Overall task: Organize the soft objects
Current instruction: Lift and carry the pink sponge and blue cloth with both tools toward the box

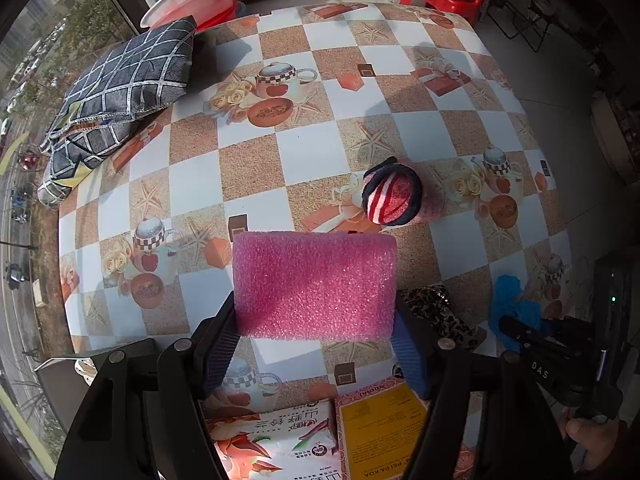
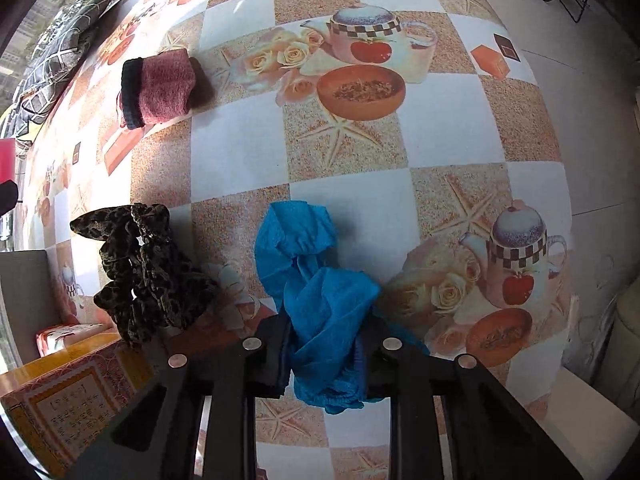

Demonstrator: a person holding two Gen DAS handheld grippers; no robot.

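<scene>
in the left wrist view, the left gripper (image 1: 316,344) grasps a pink foam block (image 1: 315,285) between its pads, above the checkered table (image 1: 304,152). a rolled red sock (image 1: 394,197) lies on the table beyond it, and a folded dark cushion (image 1: 120,92) rests at the far left edge.

in the right wrist view, the right gripper (image 2: 325,354) is clenched on a crumpled blue cloth (image 2: 316,296) lying on the table. a leopard scrunchie (image 2: 148,272) lies just left of it, and a yellow box (image 2: 64,396) stands at the lower left; whether anything is inside, i cannot tell.

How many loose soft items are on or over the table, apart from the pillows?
4: pink foam block in the left gripper, blue cloth in the right gripper, leopard-print scrunchie beside it, rolled sock mid-table. Others may be hidden.
</scene>
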